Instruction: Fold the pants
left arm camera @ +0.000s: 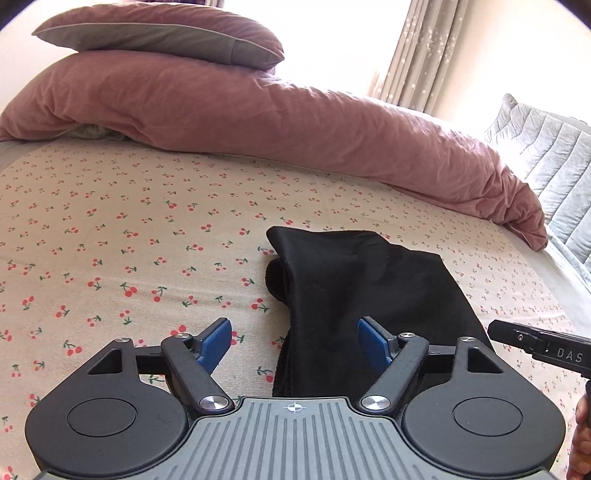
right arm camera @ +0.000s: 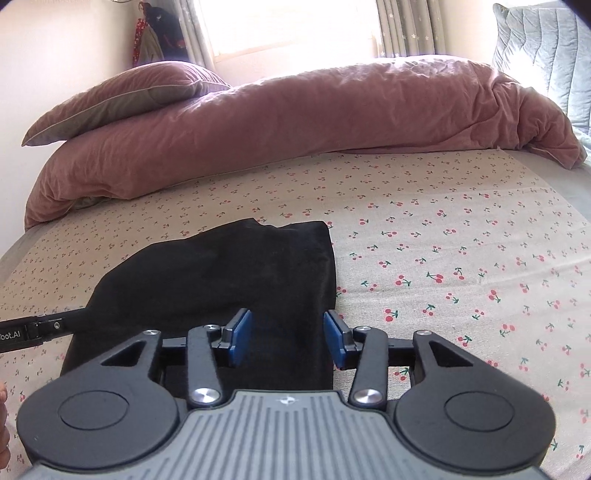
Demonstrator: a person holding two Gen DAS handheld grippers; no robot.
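Note:
The black pants (left arm camera: 354, 288) lie folded in a compact stack on the cherry-print bed sheet (left arm camera: 110, 240). My left gripper (left arm camera: 293, 343) is open and empty, hovering just above the near left edge of the pants. In the right wrist view the pants (right arm camera: 229, 273) lie ahead and to the left. My right gripper (right arm camera: 288, 338) is open and empty above their near right edge. The right gripper's body shows at the right edge of the left wrist view (left arm camera: 543, 347); the left gripper's body shows at the left edge of the right wrist view (right arm camera: 33, 330).
A rolled pink duvet (left arm camera: 295, 122) lies across the far side of the bed with a pink pillow (left arm camera: 159, 33) on top. A grey quilted cushion (left arm camera: 546, 147) stands at the far right. Curtains (right arm camera: 402, 29) and a bright window are behind.

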